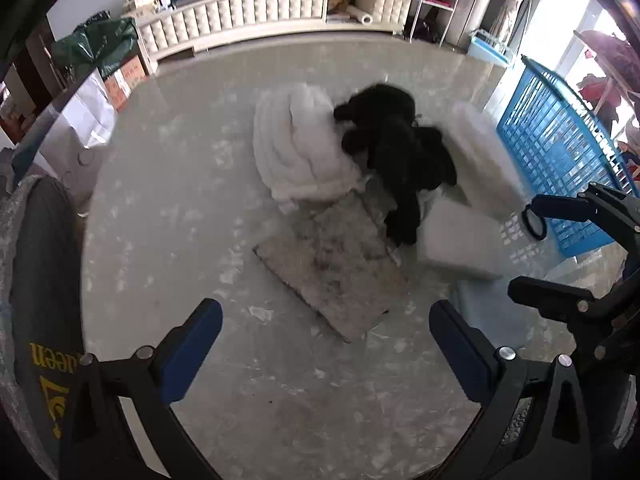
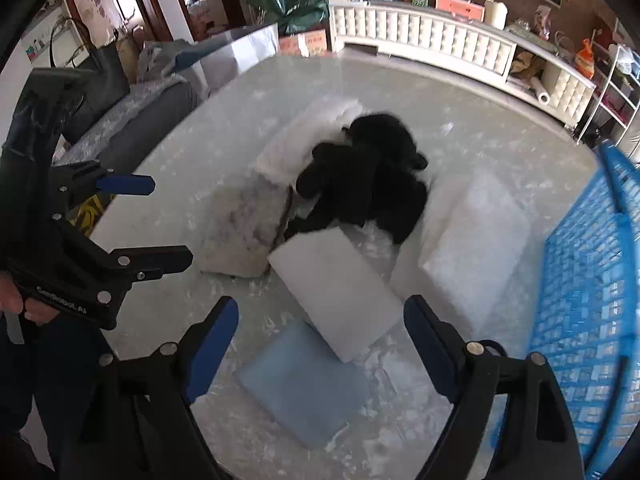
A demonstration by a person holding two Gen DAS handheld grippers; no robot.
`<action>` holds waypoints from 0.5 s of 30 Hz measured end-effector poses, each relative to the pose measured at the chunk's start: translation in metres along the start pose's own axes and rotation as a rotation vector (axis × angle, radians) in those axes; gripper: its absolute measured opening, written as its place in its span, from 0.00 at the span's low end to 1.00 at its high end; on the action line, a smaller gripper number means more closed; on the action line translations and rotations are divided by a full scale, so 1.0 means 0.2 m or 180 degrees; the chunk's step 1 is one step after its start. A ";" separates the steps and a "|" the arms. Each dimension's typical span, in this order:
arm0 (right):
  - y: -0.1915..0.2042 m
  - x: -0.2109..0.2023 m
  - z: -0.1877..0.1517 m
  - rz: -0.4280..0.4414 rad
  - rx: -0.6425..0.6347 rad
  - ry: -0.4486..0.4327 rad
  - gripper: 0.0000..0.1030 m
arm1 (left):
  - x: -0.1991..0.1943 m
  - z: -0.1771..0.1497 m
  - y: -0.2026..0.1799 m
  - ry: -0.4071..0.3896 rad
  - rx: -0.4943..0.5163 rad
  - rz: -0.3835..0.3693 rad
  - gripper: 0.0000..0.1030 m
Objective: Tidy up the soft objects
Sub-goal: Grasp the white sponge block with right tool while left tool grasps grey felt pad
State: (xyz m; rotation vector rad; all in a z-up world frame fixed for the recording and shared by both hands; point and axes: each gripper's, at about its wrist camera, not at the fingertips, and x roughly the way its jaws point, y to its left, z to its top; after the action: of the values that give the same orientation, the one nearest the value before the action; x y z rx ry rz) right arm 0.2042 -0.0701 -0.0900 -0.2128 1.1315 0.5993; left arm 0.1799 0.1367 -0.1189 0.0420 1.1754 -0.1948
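A black plush toy (image 1: 396, 152) lies on a pile in the middle of the marble table, against a rolled white blanket (image 1: 296, 148). Around it lie a grey speckled foam slab (image 1: 336, 264), a white foam block (image 1: 456, 240), a larger white foam block (image 2: 476, 240) and a pale blue pad (image 2: 300, 388). The plush (image 2: 368, 176), blanket (image 2: 316, 128), grey slab (image 2: 240, 232) and nearer white block (image 2: 336, 292) also show in the right wrist view. My left gripper (image 1: 326, 344) is open and empty above the table, near the grey slab. My right gripper (image 2: 320, 340) is open and empty above the white block and blue pad.
A blue plastic basket (image 1: 560, 152) stands at the table's right edge, also in the right wrist view (image 2: 588, 304). A white cabinet (image 1: 280, 4) with clutter runs along the far wall. A grey sofa (image 2: 132, 120) sits left of the table.
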 end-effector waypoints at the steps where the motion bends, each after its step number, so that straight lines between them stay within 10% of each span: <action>1: -0.01 0.02 0.00 0.0013 -0.0009 0.0031 0.81 | 0.02 0.00 0.00 0.0035 0.0002 -0.0003 1.00; 15: -0.03 0.14 0.01 -0.0256 -0.0186 0.0182 0.67 | 0.32 0.04 0.01 0.0344 0.0155 0.0071 1.00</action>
State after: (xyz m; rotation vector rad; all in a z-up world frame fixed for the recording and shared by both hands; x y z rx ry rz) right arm 0.2173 -0.0634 -0.1150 -0.3260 1.1558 0.5580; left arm 0.2115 0.1297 -0.1756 0.1093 1.2773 -0.2034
